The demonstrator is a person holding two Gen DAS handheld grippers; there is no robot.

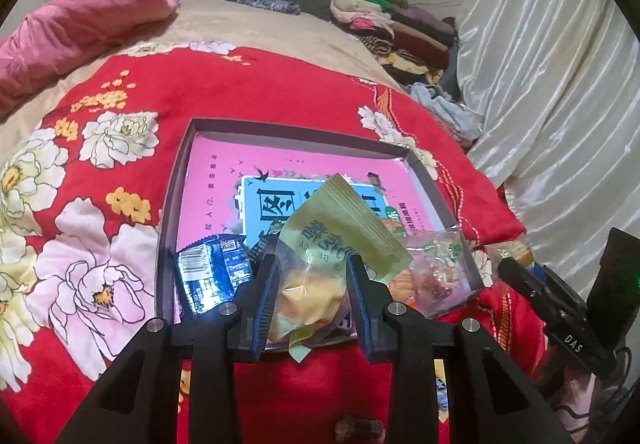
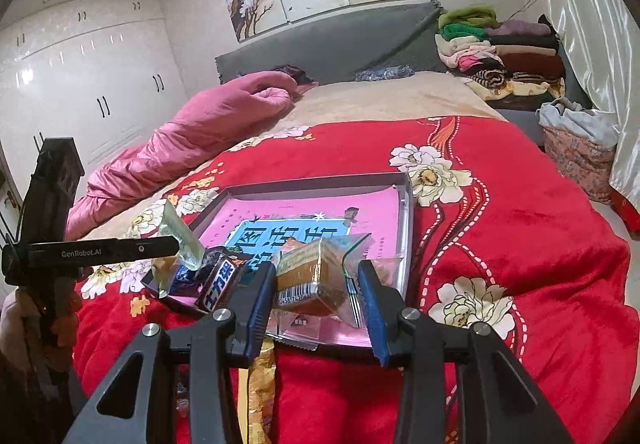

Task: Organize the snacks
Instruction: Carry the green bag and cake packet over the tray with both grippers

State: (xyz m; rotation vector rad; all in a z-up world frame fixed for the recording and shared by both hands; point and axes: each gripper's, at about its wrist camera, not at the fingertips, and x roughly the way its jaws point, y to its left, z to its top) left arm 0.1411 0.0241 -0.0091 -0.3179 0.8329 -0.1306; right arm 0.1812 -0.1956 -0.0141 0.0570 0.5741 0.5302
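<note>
Gripping a yellow-green snack packet (image 1: 320,264) between the narrowed pads of the left claw (image 1: 312,304), hanging over the near edge of the shallow box (image 1: 176,204), the packet's crimped tail poking out below the jaws on the near side of that edge. Pinching a brown wrapped cake (image 2: 312,280) in the right claw (image 2: 316,296), jaws likewise drawn in narrow around it, hovering just inside the box's near right corner. Lying already inside the box near its front wall: a dark blue chocolate bar (image 1: 212,272) toward the near left corner, and a clear bag of sweets (image 1: 436,268) draping over the near right corner. Resting on the floor of the box, a pink printed sheet (image 1: 224,180), mostly bare toward the far wall. Sitting under the box, a red flowered blanket (image 1: 240,92); beyond the box's far wall, a pink quilt (image 1: 80,24) and a stack of folded clothes (image 1: 392,28). Risking, from here, a release too close to the near wall, tipping the packet back onto the blanket, since its tail is overhanging outside. Risking too a pile-up at the crowded front, nudging the clear bag over the rim. Crowding both claws over the same near edge, inviting a knock between them. Possibly squashing the soft cake under tighter pressure.
</note>
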